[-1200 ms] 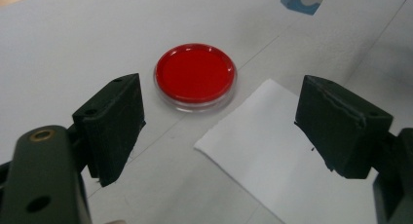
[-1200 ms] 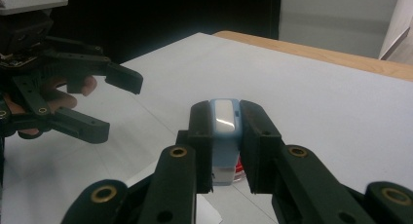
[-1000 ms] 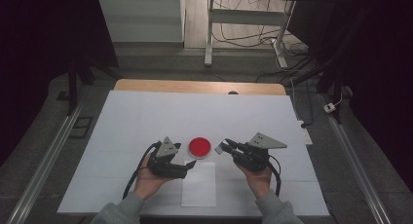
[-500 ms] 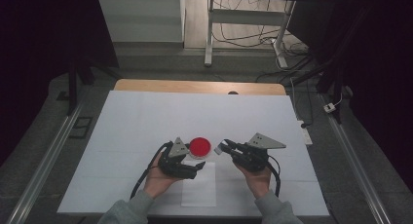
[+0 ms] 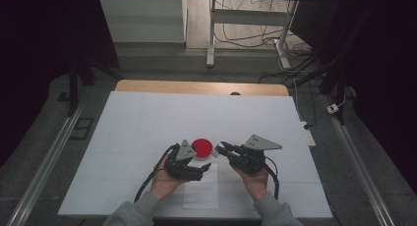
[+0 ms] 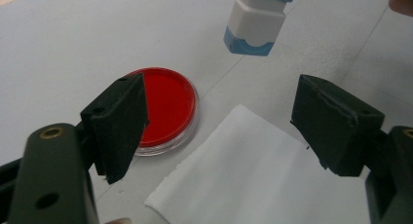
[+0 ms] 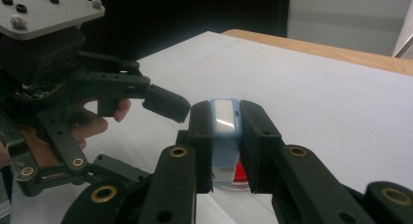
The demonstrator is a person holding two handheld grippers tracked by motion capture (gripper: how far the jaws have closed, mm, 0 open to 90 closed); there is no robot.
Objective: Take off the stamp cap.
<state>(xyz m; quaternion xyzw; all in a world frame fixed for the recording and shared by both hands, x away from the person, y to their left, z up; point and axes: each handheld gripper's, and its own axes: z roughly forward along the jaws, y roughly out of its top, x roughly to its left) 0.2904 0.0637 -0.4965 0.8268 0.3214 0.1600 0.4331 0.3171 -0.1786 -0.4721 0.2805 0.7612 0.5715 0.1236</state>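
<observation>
left gripper [image 6: 219,121] jaws wide, closing, empty; right gripper [image 7: 226,146] clamping stamp [image 7: 225,136]

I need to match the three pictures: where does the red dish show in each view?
High view: the red dish sits mid-table between the two grippers, just beyond the white paper sheet.
Left gripper view: the dish is left of centre, partly behind the left-hand finger.
Right gripper view: a red sliver low down, behind the held blue and white block.
Shared landmark: the white paper sheet beside the dish.

table [image 5: 123,132] – white top | on it – red dish [image 5: 202,147], paper sheet [image 5: 201,194]
</observation>
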